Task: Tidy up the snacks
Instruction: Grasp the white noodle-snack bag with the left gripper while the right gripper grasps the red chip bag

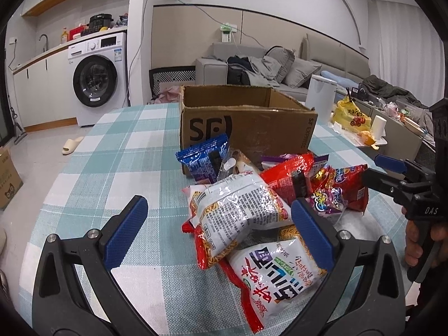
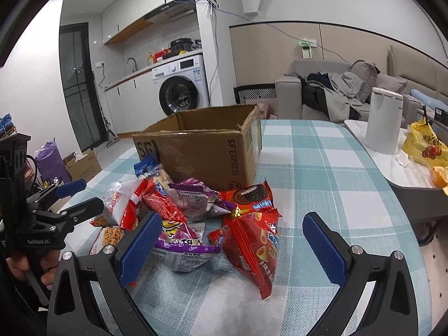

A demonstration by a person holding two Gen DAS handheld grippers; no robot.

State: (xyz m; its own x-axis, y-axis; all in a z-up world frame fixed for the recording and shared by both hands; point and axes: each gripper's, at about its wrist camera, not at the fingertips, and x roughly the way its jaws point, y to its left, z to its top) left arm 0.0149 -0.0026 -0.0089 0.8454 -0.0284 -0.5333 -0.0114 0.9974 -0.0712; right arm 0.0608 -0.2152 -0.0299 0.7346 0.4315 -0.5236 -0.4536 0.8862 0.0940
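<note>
A heap of snack packets lies on the checked tablecloth in front of an open cardboard box (image 1: 246, 128) (image 2: 201, 151). In the left wrist view a white and red noodle packet (image 1: 240, 212) sits on top, another noodle packet (image 1: 277, 274) lies nearer, and a blue packet (image 1: 204, 156) leans on the box. My left gripper (image 1: 218, 232) is open, its fingers straddling the noodle packets without touching. In the right wrist view a red chip packet (image 2: 252, 249) and a purple packet (image 2: 182, 240) lie between the fingers of my open right gripper (image 2: 232, 249). Each gripper shows in the other's view, hand-held.
A side table (image 2: 392, 173) to the right holds a white canister (image 2: 383, 120), a yellow bag (image 2: 425, 145) and a paper roll (image 1: 378, 126). Behind are a sofa (image 1: 252, 67), a washing machine (image 1: 98, 78) and a cardboard box on the floor (image 2: 84, 165).
</note>
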